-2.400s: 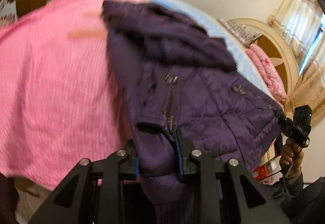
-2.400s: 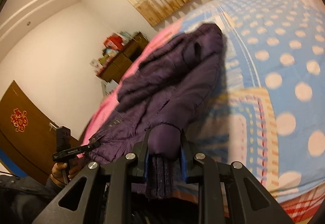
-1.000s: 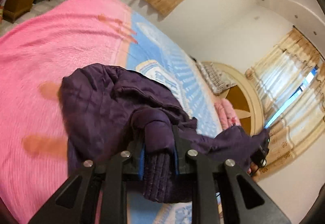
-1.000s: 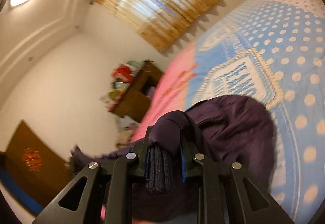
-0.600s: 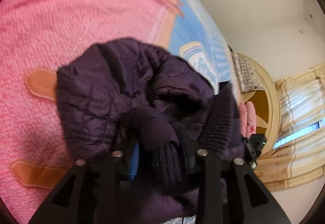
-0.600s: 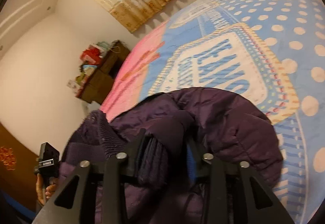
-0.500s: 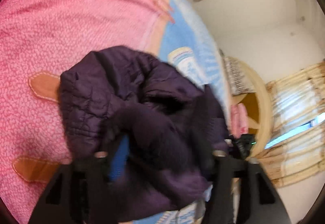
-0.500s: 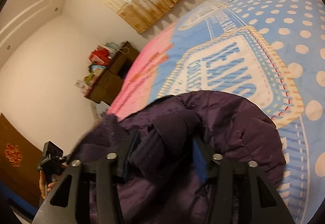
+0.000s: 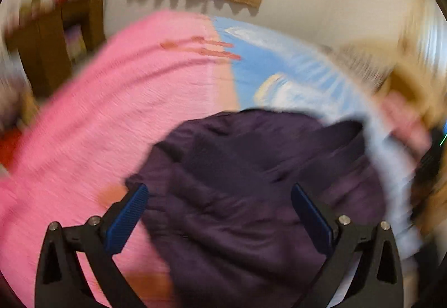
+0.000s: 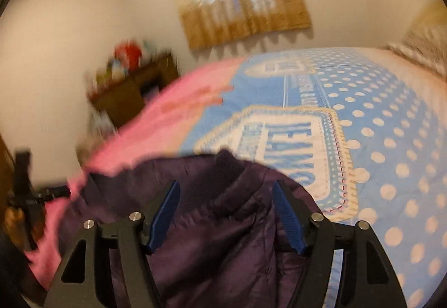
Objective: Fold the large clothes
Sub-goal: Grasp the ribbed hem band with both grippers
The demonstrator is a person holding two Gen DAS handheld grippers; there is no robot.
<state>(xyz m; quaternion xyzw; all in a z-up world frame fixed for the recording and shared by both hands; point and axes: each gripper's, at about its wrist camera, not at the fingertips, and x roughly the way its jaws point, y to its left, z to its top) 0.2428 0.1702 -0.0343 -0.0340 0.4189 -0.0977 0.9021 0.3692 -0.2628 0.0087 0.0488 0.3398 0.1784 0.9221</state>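
Purple puffy jacket (image 9: 251, 196) lies bunched in a folded heap on the bed (image 10: 391, 140), partly on the pink blanket (image 9: 111, 112). Both the left tongs (image 9: 219, 210) and the right tongs (image 10: 226, 213) have just been opening and hold nothing now. The fold looks mostly done; tidying may be left.

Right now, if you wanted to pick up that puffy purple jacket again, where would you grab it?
Probably by the dark ribbed knit edge poking up at the far end of the purple jacket, coming from above. It stands proud of the bundle, so the right gripper, whose jaws have just been opening and now clear the fabric, could close on it. The rest looks too bulky.
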